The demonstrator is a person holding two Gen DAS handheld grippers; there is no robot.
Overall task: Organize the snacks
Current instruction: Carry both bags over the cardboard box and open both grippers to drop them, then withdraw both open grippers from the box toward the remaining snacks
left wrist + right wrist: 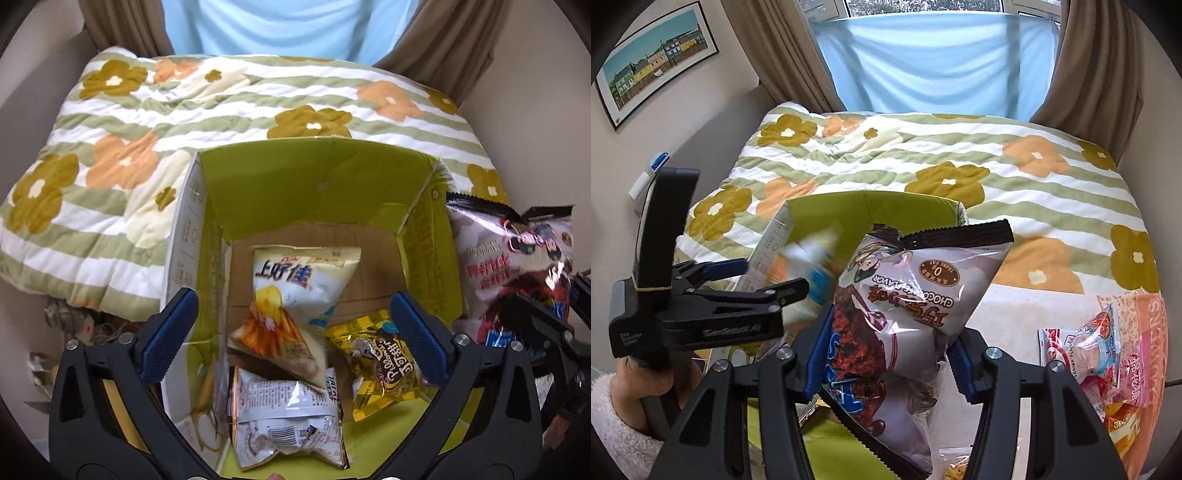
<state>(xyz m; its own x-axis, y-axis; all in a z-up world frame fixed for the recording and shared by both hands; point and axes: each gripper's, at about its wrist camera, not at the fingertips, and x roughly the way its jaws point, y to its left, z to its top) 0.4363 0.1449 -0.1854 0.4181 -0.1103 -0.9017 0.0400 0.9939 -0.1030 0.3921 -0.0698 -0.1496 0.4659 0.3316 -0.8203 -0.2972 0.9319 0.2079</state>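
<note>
An open carton (pixel 314 192) with a green lining stands against the bed. In it lie a white and yellow chip bag (pixel 303 280), an orange and white pack (pixel 280 339), a yellow pack (pixel 380 362) and a silver pack (pixel 284 413). My left gripper (pixel 293 314) hangs over the carton, open, with nothing touching its blue pads. In the right wrist view a blurred white and blue pack (pixel 812 258) shows beside the left gripper (pixel 768 277). My right gripper (pixel 892 343) is shut on a chocolate snack bag (pixel 916 295), held upright at the carton's right side (pixel 517 266).
A flowered green-striped quilt (pixel 923 155) covers the bed behind the carton (pixel 871 206). Pink shrimp-flavour packs (pixel 1108 347) and an orange pack (pixel 1123 421) lie on the bed at the right. A hand in a fluffy white sleeve (pixel 613 417) holds the left gripper. Brown curtains hang behind.
</note>
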